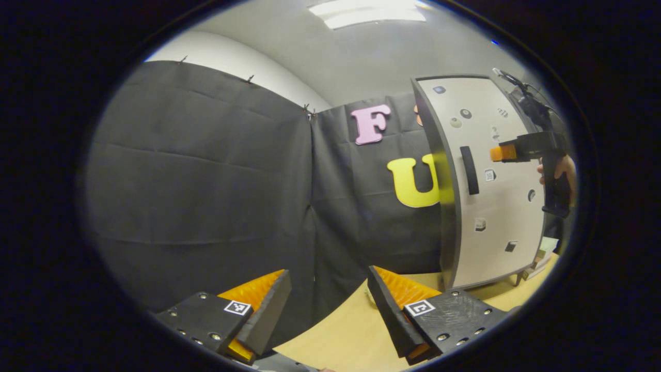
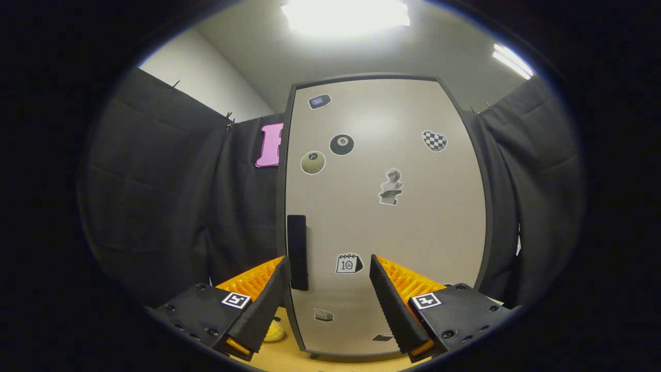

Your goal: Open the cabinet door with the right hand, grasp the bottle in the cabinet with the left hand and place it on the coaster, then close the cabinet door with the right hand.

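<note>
Cabinet door (image 2: pixel 384 217) stands shut and upright on the tabletop (image 1: pixel 351 330), a tall pale panel in a dark frame, dotted with small stickers.

In the right gripper view, the right tool (image 2: pixel 326 297) is held straight at that door, its two fingers spread apart with nothing between them. The black vertical handle (image 2: pixel 297 252) sits near the door's left edge, just beside the tool's left finger; whether the finger touches it cannot be told. A calendar sticker (image 2: pixel 349 263) shows on the door in the gap between the fingers. Low on the left, a small yellow object (image 2: pixel 273 332) lies on the tabletop near the cabinet's foot; it is too hidden to identify.

In the left gripper view, the left tool (image 1: pixel 329 299) hangs low over the wooden tabletop, its fingers also spread apart and empty, pointing at the black cloth wall (image 1: pixel 206 170) well to the left of the cabinet. Far to the right in that view stands the cabinet (image 1: pixel 485 181), its handle (image 1: pixel 469 170) a dark bar on the front. The right tool (image 1: pixel 502 153) shows there too, held by a hand (image 1: pixel 560 170) in front of the door, its tip near the handle but apart from it.
</note>
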The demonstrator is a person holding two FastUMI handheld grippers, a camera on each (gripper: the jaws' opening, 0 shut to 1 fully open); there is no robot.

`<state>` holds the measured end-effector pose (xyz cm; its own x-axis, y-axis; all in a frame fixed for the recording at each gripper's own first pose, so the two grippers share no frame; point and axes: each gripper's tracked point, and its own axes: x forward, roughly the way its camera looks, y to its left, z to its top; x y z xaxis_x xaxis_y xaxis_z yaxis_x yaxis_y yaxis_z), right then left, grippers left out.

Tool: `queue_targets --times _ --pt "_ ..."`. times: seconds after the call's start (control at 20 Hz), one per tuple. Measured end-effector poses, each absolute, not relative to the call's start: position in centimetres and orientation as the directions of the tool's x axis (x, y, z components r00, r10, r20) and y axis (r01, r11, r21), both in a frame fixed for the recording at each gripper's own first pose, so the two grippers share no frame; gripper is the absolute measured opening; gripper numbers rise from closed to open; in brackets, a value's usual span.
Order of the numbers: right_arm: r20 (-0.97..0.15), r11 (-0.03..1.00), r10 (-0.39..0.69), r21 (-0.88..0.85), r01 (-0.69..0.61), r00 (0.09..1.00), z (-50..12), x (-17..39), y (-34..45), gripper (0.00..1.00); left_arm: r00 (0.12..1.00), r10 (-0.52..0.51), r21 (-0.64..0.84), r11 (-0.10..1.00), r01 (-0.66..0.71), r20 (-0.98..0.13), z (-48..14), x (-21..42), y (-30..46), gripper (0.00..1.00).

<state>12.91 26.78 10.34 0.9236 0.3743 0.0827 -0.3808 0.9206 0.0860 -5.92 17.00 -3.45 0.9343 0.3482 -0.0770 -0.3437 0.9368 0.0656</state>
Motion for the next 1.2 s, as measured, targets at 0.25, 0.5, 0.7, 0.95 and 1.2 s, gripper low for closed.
queue_targets --times 0.25,0.5,0.7,0.95,1.2 --pt "0.061 0.920 0.383 0.070 -0.387 0.922 9.8 14.7 29.9 0.96 0.911 0.404 0.084 0.914 -0.397 -0.086 -4.0 -7.4 20.3 0.92" --pt "0.022 0.917 0.392 0.071 -0.393 0.920 9.1 16.4 32.3 0.97 0.890 0.445 0.088 0.895 -0.437 -0.099 -4.8 -8.5 22.4 0.92" --pt "0.007 0.922 0.386 0.043 -0.386 0.922 9.2 18.0 33.8 0.89 0.883 0.457 0.085 0.889 -0.450 -0.110 -5.3 -8.7 22.9 0.89" --pt "-0.094 0.926 0.376 -0.011 -0.379 0.922 7.5 19.9 35.1 0.67 0.876 0.470 0.087 0.882 -0.463 -0.111 -5.6 -8.8 23.2 0.89" --pt "-0.142 0.935 0.351 0.001 -0.355 0.925 6.1 21.1 35.2 0.41 0.870 0.480 0.085 0.877 -0.473 -0.115 -6.0 -9.0 23.5 0.89"
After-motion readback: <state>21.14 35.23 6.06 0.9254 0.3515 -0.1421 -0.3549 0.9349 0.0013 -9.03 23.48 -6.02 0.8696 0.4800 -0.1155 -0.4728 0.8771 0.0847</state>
